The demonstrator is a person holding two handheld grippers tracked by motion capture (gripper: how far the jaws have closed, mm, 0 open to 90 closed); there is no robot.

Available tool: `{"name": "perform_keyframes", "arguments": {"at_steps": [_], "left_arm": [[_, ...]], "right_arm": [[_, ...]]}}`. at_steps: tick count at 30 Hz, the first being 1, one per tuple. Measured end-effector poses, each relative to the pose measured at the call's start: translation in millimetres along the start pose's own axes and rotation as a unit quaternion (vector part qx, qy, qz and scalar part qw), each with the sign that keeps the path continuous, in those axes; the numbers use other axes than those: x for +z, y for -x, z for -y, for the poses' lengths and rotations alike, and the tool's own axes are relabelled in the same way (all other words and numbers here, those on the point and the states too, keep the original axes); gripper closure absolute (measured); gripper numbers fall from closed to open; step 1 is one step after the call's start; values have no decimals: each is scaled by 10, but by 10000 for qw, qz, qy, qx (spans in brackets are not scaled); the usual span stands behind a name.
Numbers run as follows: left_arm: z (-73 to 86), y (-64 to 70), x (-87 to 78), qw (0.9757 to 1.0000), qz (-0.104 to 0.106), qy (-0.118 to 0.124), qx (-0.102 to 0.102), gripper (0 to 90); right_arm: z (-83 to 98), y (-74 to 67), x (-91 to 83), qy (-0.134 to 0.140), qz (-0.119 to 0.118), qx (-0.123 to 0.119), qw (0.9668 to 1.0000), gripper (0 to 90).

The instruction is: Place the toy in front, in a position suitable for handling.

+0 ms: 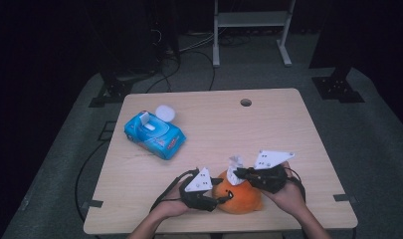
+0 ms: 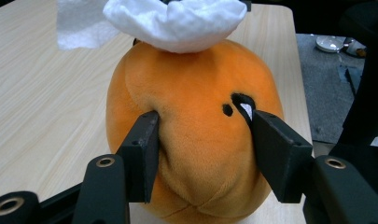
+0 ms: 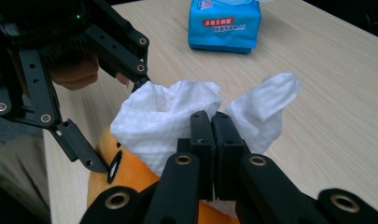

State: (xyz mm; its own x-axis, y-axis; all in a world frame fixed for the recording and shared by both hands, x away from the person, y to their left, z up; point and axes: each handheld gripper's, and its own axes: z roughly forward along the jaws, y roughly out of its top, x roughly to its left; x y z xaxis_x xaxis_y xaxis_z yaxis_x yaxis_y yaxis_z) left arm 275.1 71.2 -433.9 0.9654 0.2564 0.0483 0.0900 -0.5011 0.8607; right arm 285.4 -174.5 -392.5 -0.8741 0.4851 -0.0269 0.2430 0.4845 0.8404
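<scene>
An orange plush toy (image 1: 241,196) lies near the table's front edge, between the person's two hands. My left gripper (image 1: 226,195) comes at it from the left. In the left gripper view its two black pads (image 2: 142,144) dent the toy's (image 2: 196,121) sides, so it is shut on it. A crumpled white wipe (image 1: 234,167) rests against the top of the toy. My right gripper (image 1: 237,173) is shut on that wipe (image 3: 163,116), with its jaws (image 3: 213,121) pinched together on a fold. The left gripper's fingers (image 3: 140,84) show around the toy (image 3: 130,172) in the right gripper view.
A blue pack of wet wipes (image 1: 154,132) with its white lid flipped open lies at the table's left, seen far off in the right gripper view (image 3: 224,23). A round cable hole (image 1: 246,102) sits near the far edge of the wooden table (image 1: 268,124). Cables trail left off the table.
</scene>
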Motion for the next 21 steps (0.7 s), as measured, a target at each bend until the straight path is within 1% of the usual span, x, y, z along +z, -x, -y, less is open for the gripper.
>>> {"name": "perform_keyframes", "arguments": {"at_steps": [1, 2, 3, 4, 5, 6, 7, 8, 9, 10, 11, 12, 13, 14, 15, 16, 18, 19, 20, 21], "left_arm": [[0, 0, 0, 10000, 0, 0, 0, 441], [17, -16, -2, 10000, -2, 27, -60, 443], [20, -21, 0, 10000, -11, 30, -72, 444], [20, -21, 0, 10000, -11, 30, -72, 444], [21, -26, 0, 10000, -19, 27, -84, 445], [23, -30, 0, 10000, -13, 29, -89, 445], [25, -33, 1, 10000, -11, 16, -74, 445], [26, -33, 0, 10000, -7, 10, -73, 445], [27, -33, -1, 10000, -3, 11, -77, 445], [22, -45, -9, 9999, 33, 15, -120, 428], [15, -63, -25, 9997, 114, 62, -184, 394], [15, -63, -25, 9997, 114, 62, -184, 357], [9, -88, -48, 9993, 190, 146, -301, 329], [2, -116, -72, 9986, 220, 226, -430, 329], [-5, -142, -89, 9977, 224, 290, -569, 248], [-9, -166, -96, 9972, 181, 307, -661, 248], [3, -198, -60, 9966, 106, 208, -792, 216], [19, -206, -25, 9960, 137, 160, -871, 219], [37, -207, 8, 9953, 217, 149, -928, 242], [48, -195, 28, 9957, 225, 176, -882, 292]], "right_arm": [[4, 6, 3, -35, 19, -14, 10000, 878], [23, 35, -4, -69, 43, 22, 10000, 879], [51, 75, -17, -123, 111, 70, 9998, 879], [87, 120, -36, -202, 226, 118, 9995, 879], [124, 164, -64, -240, 294, 205, 9991, 879], [124, 164, -64, -240, 294, 205, 9991, 879], [154, 197, -101, -237, 341, 301, 9987, 879], [179, 198, -180, -197, 347, 355, 9986, 879], [179, 198, -180, -197, 347, 355, 9986, 879], [188, 159, -213, -186, 185, 320, 9991, 879], [195, 141, -203, -255, 180, 258, 9992, 879], [195, 141, -203, -255, 180, 258, 9992, 879], [216, 141, -176, -362, 159, 175, 9991, 880], [216, 141, -176, -362, 159, 175, 9991, 880], [236, 169, -174, -411, 92, 209, 9989, 879], [236, 169, -174, -411, 92, 209, 9989, 879], [263, 207, -178, -422, 38, 249, 9988, 880], [274, 221, -177, -428, 42, 265, 9987, 879], [281, 228, -175, -447, 53, 296, 9985, 880], [284, 232, -171, -469, 64, 296, 9984, 880]]}}
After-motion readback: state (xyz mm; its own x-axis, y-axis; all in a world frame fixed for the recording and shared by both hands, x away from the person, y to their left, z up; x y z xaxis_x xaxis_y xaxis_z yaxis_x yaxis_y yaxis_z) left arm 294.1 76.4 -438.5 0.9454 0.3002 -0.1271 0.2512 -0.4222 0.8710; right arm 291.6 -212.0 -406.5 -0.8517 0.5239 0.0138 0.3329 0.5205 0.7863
